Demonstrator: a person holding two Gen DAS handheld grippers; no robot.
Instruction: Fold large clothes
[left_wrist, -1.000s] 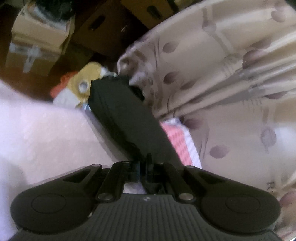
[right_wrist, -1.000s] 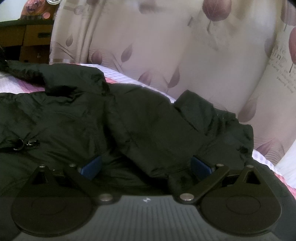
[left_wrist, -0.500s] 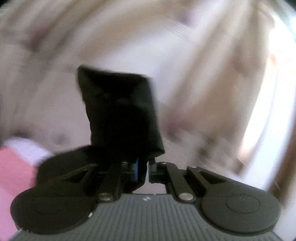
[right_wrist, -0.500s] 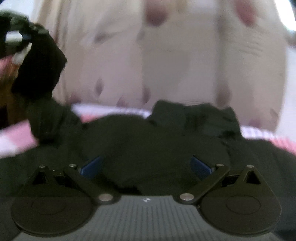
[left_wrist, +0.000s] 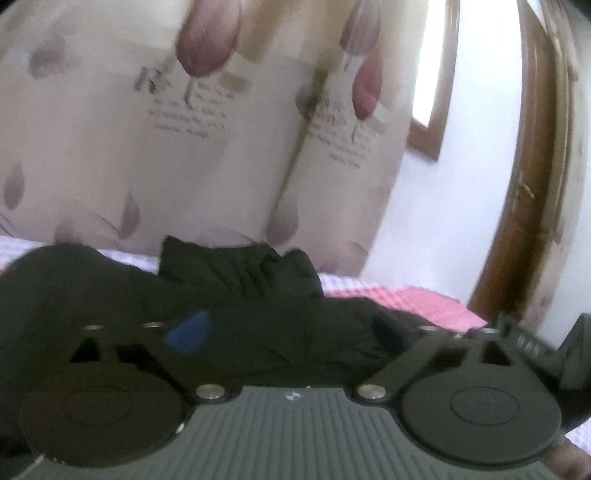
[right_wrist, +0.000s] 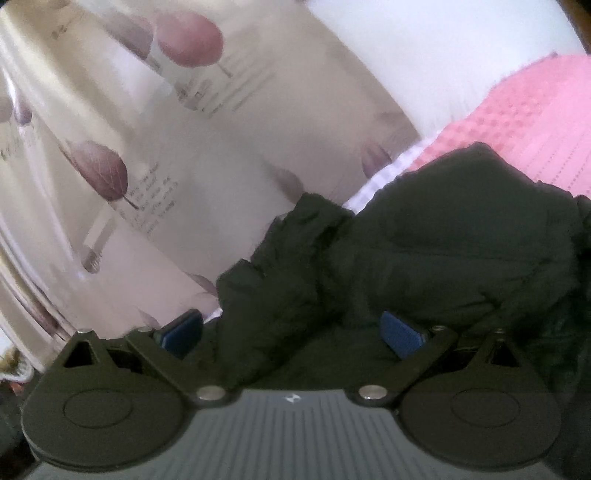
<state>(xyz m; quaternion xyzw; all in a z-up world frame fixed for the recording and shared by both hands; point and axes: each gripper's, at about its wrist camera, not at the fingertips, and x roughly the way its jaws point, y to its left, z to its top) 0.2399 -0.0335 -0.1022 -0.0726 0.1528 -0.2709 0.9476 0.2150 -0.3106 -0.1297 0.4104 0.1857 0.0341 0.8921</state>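
Note:
A large black padded jacket (left_wrist: 236, 273) lies rumpled on the bed, with a folded part heaped at its far edge. My left gripper (left_wrist: 290, 332) hangs low over it. Its jaws are opening wide, and the blue pads (left_wrist: 188, 332) stand far apart and press on nothing. The cloth lies under and between them. In the right wrist view the same jacket (right_wrist: 443, 229) fills the middle and right. My right gripper (right_wrist: 291, 332) is open over it, with blue fingertips (right_wrist: 400, 332) spread on either side of a bulging fold and not pinching it.
A cream curtain with purple leaves (left_wrist: 147, 147) hangs right behind the bed. The pink-and-white checked sheet (left_wrist: 406, 299) shows beyond the jacket, and a pink blanket (right_wrist: 535, 110) lies at the far right. A wooden door frame (left_wrist: 524, 184) stands to the right.
My left gripper, earlier shut on a black piece of the jacket, swung it across, let it go and now stands wide open. The right gripper stayed open while rolling and shifting sideways.

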